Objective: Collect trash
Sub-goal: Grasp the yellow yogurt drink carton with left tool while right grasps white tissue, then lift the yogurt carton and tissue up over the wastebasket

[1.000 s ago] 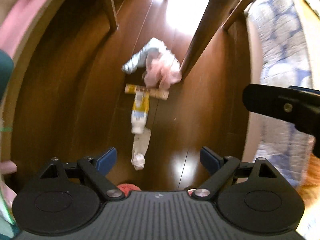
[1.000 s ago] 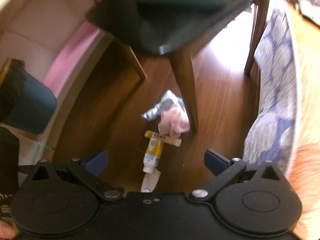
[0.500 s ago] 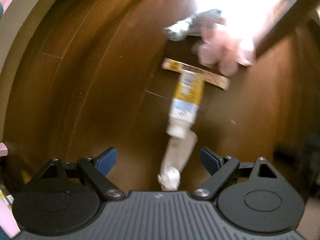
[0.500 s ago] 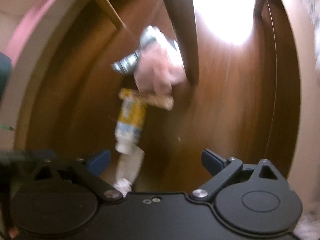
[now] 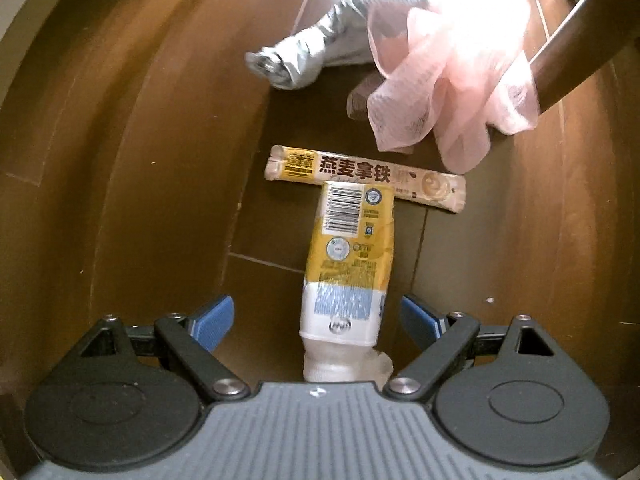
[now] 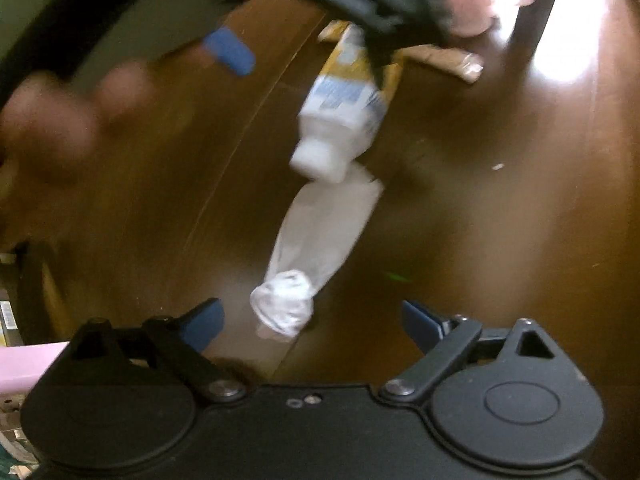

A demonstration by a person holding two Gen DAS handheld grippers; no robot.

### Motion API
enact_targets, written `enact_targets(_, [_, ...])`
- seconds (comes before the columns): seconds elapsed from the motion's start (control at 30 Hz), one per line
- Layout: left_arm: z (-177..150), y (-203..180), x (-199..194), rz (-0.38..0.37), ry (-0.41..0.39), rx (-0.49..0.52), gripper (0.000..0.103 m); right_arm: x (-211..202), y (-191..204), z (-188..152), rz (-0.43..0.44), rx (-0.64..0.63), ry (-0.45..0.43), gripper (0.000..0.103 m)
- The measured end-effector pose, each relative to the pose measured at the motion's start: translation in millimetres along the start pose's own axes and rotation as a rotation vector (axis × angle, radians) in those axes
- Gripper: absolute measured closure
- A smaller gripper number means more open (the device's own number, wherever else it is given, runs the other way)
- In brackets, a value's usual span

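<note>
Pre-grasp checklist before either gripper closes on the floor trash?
1. Left gripper open: ok.
2. Yellow bottle between its fingers: ok, neck end lies in the gap, pads not touching.
3. Right gripper clear of contact: ok, jaws closing, pads not yet on anything.
4. White wrapper lined up for right gripper: ok, its knotted end sits in the gap.
5. Bottle free of snack wrapper: cannot tell, its base overlaps it.
6. Grippers clear of each other: cannot tell, right view is blurred.
</note>
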State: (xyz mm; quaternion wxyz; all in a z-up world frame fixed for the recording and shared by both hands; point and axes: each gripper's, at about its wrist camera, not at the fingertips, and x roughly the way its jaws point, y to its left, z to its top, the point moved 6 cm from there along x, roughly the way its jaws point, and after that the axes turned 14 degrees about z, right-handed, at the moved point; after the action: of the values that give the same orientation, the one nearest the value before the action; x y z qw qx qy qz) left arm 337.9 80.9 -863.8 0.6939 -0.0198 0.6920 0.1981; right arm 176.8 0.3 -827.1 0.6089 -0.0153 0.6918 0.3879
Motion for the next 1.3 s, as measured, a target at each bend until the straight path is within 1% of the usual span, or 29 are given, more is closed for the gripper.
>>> enact_targets(0.07, [1.4, -6.2, 10.5, -0.013, 0.011, 0.003, 0.012, 13.4, 3.0, -0.6, -0.009, -0.004, 0.008, 0.012])
enact_targets(0.1, [1.9, -9.7, 15.7, -0.02, 0.02, 0.007, 0.012, 18.0, 4.7, -1.4, 0.001, 0.004, 0.008, 0.013])
enact_targets(0.17, [0.7, -13.9, 24.6, -0.022, 0.026, 0.03, 0.012, 25.6, 3.6, -2.8, 0.0, 0.045, 0.0, 0.014])
enact_targets(0.2, [0.3, -14.7, 28.7, -0.017, 0.033, 0.035, 0.012, 27.4, 2.6, -4.4, -0.004, 0.053, 0.003, 0.017])
enact_targets(0.23, [0.5, -15.9, 32.6, -0.031, 0.042, 0.036, 0.012, 30.3, 2.8, -5.1, 0.006, 0.057, 0.009, 0.021])
enact_targets(0.3, [2.1, -17.4, 37.9, -0.07, 0.057, 0.035, 0.012, 34.7, 3.4, -5.8, 0.016, 0.057, 0.019, 0.024])
enact_targets(0.37, [4.7, -17.9, 41.6, -0.058, 0.052, 0.05, 0.014, 40.3, 3.1, -7.1, 0.002, 0.052, 0.023, 0.029])
enact_targets(0.4, [5.3, -17.9, 43.1, -0.051, 0.053, 0.054, 0.014, 41.8, 3.0, -7.1, 0.004, 0.056, 0.028, 0.035])
enact_targets(0.43, [5.6, -17.9, 44.0, -0.053, 0.057, 0.052, 0.017, 42.7, 3.0, -6.9, 0.008, 0.062, 0.03, 0.041])
enact_targets(0.47, [5.7, -17.7, 44.6, -0.058, 0.064, 0.046, 0.026, 44.3, 2.5, -6.8, 0.012, 0.07, 0.028, 0.042])
enact_targets(0.5, [5.8, -17.9, 45.2, -0.063, 0.073, 0.04, 0.032, 44.1, 1.6, -6.1, 0.017, 0.077, 0.026, 0.045])
enact_targets(0.53, [6.2, -17.7, 46.3, -0.072, 0.083, 0.031, 0.035, 46.6, 3.0, -5.4, 0.019, 0.081, 0.024, 0.049])
enact_targets(0.57, [7.0, -17.6, 47.3, -0.076, 0.09, 0.027, 0.041, 42.8, 0.5, -5.9, 0.021, 0.081, 0.023, 0.051])
enact_targets(0.6, [7.2, -17.9, 47.7, -0.077, 0.094, 0.026, 0.049, 40.0, -0.8, -5.8, 0.025, 0.082, 0.025, 0.058])
enact_targets(0.63, [7.6, -19.2, 47.3, -0.078, 0.099, 0.024, 0.049, 36.8, -3.2, -5.9, 0.033, 0.084, 0.028, 0.066])
enact_targets(0.73, [11.0, -13.5, 43.7, -0.075, 0.102, 0.013, 0.049, 28.8, -7.1, -4.1, 0.052, 0.101, 0.021, 0.076])
enact_targets(0.77, [10.1, -11.5, 42.9, -0.077, 0.102, 0.006, 0.05, 25.8, -7.5, -4.4, 0.057, 0.112, 0.017, 0.077])
enact_targets(0.93, [1.0, -5.3, 28.1, -0.062, 0.118, -0.01, 0.05, 1.0, -10.0, 1.7, 0.04, 0.149, -0.008, 0.08])
enact_targets(1.03, [-3.6, -1.4, 13.9, -0.059, 0.137, -0.028, 0.05, -29.6, -13.0, 4.5, 0.024, 0.173, -0.034, 0.081])
enact_targets(1.17, [-8.1, 5.0, -22.8, -0.058, 0.147, -0.055, 0.05, -81.9, -13.3, 9.6, -0.008, 0.157, -0.059, 0.081])
enact_targets(1.3, [-12.5, 12.4, -72.0, -0.061, 0.126, -0.064, 0.05, -141.1, -11.2, 18.5, -0.061, 0.098, -0.075, 0.081])
